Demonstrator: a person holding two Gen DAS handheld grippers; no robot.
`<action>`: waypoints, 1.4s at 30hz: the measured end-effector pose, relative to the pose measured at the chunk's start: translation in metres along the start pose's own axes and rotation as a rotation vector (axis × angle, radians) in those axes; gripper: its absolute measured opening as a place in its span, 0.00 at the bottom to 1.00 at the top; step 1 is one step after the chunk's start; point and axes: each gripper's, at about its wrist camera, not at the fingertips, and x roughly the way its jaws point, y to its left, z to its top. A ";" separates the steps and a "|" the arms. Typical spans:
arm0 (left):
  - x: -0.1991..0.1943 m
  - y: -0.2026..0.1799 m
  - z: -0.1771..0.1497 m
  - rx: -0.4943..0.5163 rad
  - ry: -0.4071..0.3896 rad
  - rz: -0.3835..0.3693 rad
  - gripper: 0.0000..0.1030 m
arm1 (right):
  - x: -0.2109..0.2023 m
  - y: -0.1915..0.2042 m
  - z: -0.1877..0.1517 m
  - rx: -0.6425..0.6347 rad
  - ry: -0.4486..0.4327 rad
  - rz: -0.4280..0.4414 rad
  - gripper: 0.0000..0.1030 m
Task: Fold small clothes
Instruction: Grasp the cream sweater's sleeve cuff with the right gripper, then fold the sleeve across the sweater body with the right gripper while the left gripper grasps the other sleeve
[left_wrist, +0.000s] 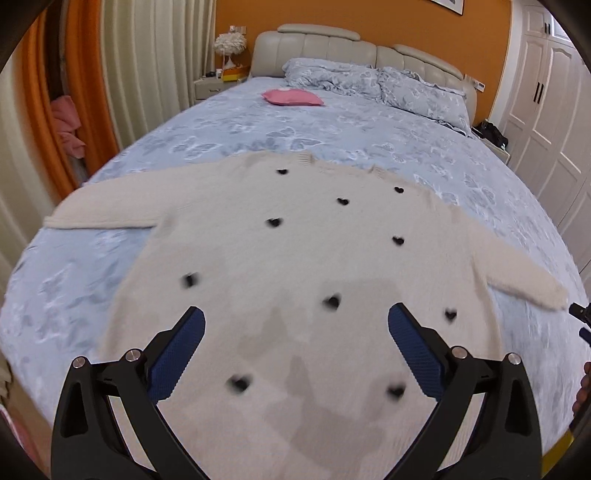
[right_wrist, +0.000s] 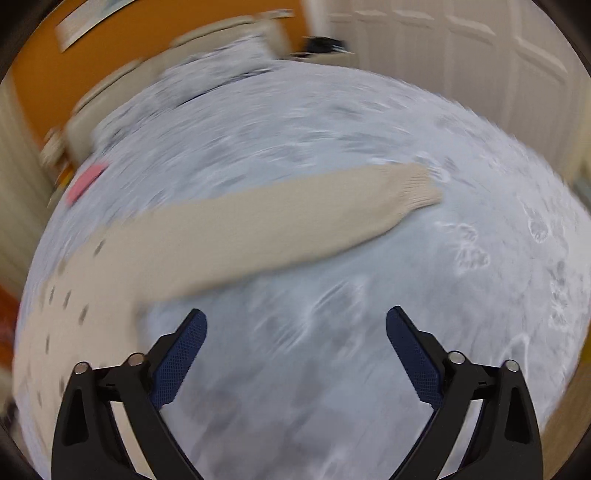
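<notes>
A cream knitted sweater (left_wrist: 288, 258) with small black hearts lies flat on the bed, both sleeves spread out sideways. My left gripper (left_wrist: 295, 317) hovers over its lower body, open, with nothing between the blue pads. In the right wrist view the sweater's right sleeve (right_wrist: 295, 229) stretches across the bedspread, its ribbed cuff (right_wrist: 417, 184) pointing right. My right gripper (right_wrist: 295, 321) is open above bare bedspread, just below that sleeve, and holds nothing. This view is blurred by motion.
The bed (left_wrist: 369, 129) has a pale blue butterfly-print cover, two pillows (left_wrist: 369, 79) and a pink cushion (left_wrist: 291, 96) near the padded headboard. Curtains stand left, a nightstand with a lamp (left_wrist: 229, 46) behind, white wardrobe doors (left_wrist: 546, 92) right. A hand shows at the right edge (left_wrist: 583, 391).
</notes>
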 end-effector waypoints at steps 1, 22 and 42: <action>0.015 -0.009 0.006 0.005 0.005 -0.005 0.95 | 0.014 -0.019 0.013 0.062 0.008 0.000 0.81; 0.092 -0.044 0.034 0.101 -0.004 -0.065 0.95 | 0.043 0.078 0.113 0.043 -0.183 0.347 0.12; 0.104 0.076 0.074 -0.296 -0.003 -0.154 0.95 | 0.079 0.453 -0.081 -0.643 0.241 0.616 0.28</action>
